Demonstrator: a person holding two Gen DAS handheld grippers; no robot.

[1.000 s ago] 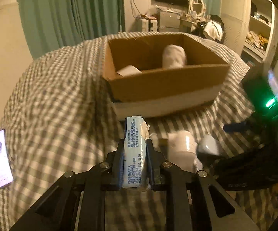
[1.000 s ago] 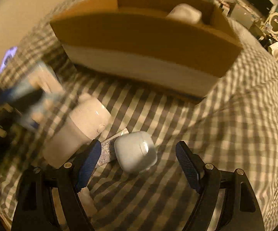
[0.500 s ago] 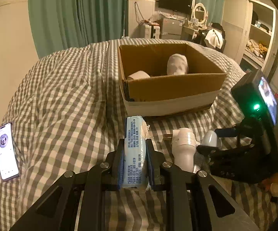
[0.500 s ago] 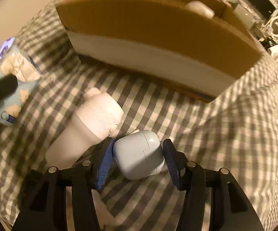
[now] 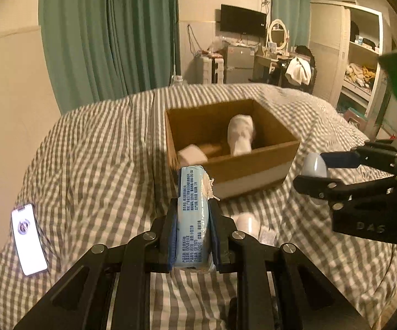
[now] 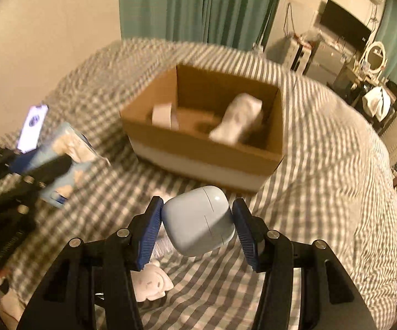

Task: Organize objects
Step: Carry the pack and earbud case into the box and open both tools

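The pale blue plastic-wrapped tissue pack [image 5: 193, 214] stands on its narrow edge between the blue pads of the left claw [image 5: 193, 236], which is closed tight on both flat sides and holds it clear of the grey-and-white checked bedspread [image 5: 94, 165]. The same pack shows blurred at the left of the right wrist view [image 6: 60, 165], again pinched in that claw.

The rounded pale blue plastic earbud case [image 6: 198, 220] sits between the ribbed blue pads of the right claw [image 6: 197, 228], gripped on either side and lifted above the bed; from the left wrist view it shows only as a pale rounded end [image 5: 314, 166] at the tips of that claw.

Beyond both claws the open brown cardboard box with a white lower band [image 5: 253, 170] rests on the bedspread. Inside it lie a white roll [image 5: 191, 156] near the front left corner and a white bundled object [image 5: 239, 134] leaning toward the back right.

On the bedspread below the claws lie a white rounded bottle-like object [image 5: 246, 222], a small checked packet [image 5: 267, 235] just beside it, and a white plush toy with a face [image 6: 150, 283]. A lit smartphone [image 5: 29, 243] lies face up far to the left, well apart from the box.
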